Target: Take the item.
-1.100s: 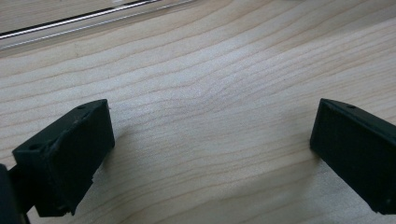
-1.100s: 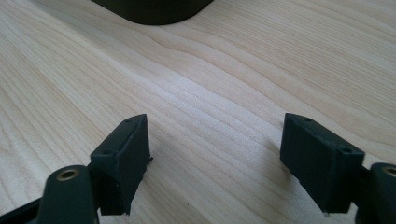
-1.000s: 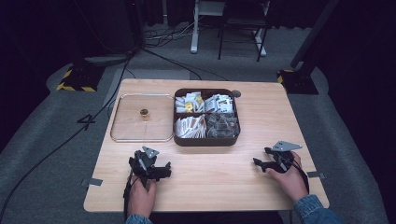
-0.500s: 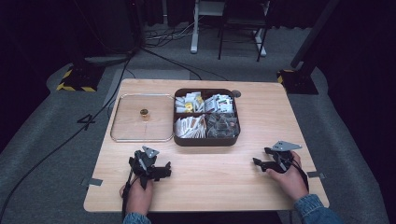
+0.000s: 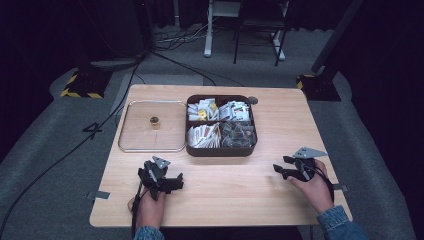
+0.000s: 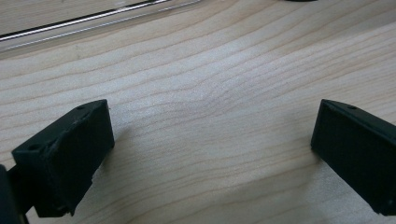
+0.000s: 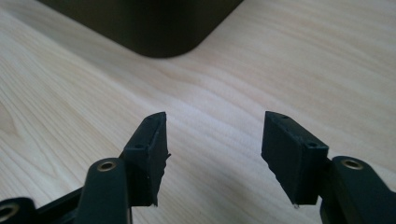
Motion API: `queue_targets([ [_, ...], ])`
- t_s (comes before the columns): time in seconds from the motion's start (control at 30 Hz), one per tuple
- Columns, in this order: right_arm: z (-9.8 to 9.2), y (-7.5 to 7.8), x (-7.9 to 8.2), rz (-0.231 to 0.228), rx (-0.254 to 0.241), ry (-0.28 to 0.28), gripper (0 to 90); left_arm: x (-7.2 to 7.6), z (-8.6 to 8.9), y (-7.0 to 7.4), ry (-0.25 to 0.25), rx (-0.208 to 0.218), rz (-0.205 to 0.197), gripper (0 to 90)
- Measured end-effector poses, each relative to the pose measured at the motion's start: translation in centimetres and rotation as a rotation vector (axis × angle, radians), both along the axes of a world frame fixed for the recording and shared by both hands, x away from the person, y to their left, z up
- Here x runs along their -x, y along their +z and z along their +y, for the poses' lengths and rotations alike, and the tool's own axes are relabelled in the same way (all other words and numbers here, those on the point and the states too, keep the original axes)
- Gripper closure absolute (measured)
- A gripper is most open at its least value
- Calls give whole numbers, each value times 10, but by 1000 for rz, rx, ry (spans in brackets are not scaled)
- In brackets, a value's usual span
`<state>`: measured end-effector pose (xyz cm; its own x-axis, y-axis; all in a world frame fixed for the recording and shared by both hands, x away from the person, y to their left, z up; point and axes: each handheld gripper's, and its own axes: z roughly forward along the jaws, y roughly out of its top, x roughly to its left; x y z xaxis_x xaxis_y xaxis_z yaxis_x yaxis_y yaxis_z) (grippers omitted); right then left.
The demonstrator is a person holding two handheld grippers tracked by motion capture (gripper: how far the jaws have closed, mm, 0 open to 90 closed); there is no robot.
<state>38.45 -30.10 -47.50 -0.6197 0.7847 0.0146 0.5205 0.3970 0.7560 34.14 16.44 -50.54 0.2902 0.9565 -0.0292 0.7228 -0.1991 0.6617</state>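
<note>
Left gripper (image 5: 172,182), lower left of the high view, jaws spread wide, holding nothing, resting low on the counter (image 5: 225,195). Left gripper view: bare wood between the jaws, glass lid edge (image 6: 93,18) along the top of frame. Right gripper (image 5: 281,167), lower right of the high view, jaws also spread, empty; in the right gripper view the dark corner of the box (image 7: 154,28) sits at top centre, apart from the jaws.

Change over the last second: basically none. Both hands sit in the same spots, nothing lifted or shifted. Likely a rest pose with no grasp begun.

Nearest things: the dark compartment box (image 5: 221,125) at frame centre, four sections full of sachets, near-square, sides parallel to the counter edges. Left of it, just beside, the glass lid (image 5: 132,137) lies flat, small knob (image 5: 154,120) up, also near-square, so no clear long axis.
</note>
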Motion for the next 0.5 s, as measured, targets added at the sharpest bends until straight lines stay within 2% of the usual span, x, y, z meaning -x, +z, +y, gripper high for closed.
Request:
queue_targets([
  [0.1, 1, 8, -2, 4, -13, -6, 413, -1, 0, 0, 5, 1, 1, 0],
  [0.13, 2, 16, -6, 22, -17, 15, 413, -1, -1, 0, 9, -2, -1, 0],
  [0.17, 2, 16, -6, 22, -17, 15, 413, -1, -1, 0, 9, -2, -1, 0],
  [0.23, 4, 25, -11, 9, -19, 36, 413, -2, -1, 0, 12, -1, 1, 0],
  [0.4, 7, 39, -18, -4, -45, 31, 418, -2, -1, 0, 12, -3, 1, 0],
  [0.5, 15, 51, -28, 14, -65, 54, 495, -2, -1, 0, 11, -6, -2, 0],
])
